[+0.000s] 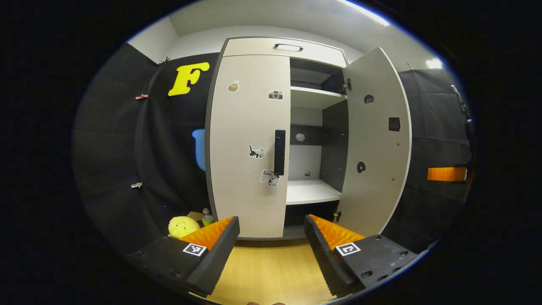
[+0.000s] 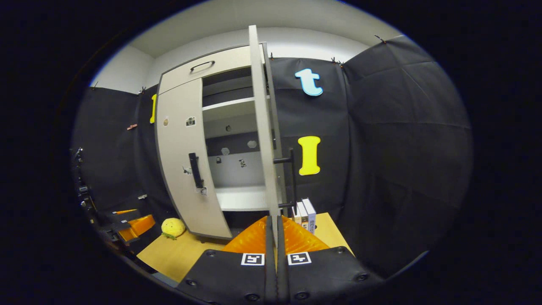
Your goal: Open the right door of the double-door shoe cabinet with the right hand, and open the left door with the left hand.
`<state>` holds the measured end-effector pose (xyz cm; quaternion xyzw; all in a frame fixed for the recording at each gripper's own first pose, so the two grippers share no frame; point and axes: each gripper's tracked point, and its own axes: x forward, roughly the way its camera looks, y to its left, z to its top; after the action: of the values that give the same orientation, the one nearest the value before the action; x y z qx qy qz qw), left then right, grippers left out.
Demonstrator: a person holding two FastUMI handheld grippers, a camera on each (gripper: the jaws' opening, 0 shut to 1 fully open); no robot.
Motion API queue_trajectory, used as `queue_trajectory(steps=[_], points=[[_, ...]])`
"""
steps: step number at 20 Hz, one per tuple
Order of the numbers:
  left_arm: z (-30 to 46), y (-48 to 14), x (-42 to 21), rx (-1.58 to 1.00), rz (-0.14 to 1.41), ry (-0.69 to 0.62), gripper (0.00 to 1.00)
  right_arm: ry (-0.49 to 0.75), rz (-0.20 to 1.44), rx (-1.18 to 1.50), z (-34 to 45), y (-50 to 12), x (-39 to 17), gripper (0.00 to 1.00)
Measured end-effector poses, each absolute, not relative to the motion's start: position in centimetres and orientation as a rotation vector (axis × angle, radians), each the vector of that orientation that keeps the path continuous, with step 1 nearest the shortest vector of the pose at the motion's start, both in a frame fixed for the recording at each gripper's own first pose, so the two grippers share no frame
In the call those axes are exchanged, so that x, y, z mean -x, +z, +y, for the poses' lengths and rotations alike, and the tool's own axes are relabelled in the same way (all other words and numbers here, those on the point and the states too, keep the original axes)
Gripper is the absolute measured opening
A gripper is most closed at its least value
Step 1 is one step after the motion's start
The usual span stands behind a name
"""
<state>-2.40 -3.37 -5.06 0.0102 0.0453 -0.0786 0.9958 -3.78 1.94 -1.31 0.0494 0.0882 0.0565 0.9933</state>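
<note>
Left gripper view: right door (image 1: 374, 144) ajar, left door (image 1: 250, 144) closed, left claw (image 1: 271, 237) wide, empty.

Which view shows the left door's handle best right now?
The left gripper view: the left door faces it squarely, still closed, so its handle stands out as a full dark bar. In the right gripper view that handle is smaller, seen at a slant, off to the side.
</note>
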Motion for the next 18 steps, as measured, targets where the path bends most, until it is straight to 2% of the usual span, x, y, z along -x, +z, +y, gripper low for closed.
queue_trajectory(steps=[9, 17, 18], points=[[0.5, -4.1, -3.1, -0.016, 0.063, -0.215, 0.95, 0.211, 0.2, -0.088, 14.6, -4.7, 2.3, 0.05], [0.7, -1.5, -7.9, -0.004, 0.025, -0.251, 0.95, 0.149, 0.169, -0.041, 17.3, -6.5, -0.1, 0.05], [0.3, -1.0, -8.8, -0.004, 0.018, -0.248, 0.95, 0.138, 0.164, -0.041, 16.9, -6.7, -0.2, 0.11]])
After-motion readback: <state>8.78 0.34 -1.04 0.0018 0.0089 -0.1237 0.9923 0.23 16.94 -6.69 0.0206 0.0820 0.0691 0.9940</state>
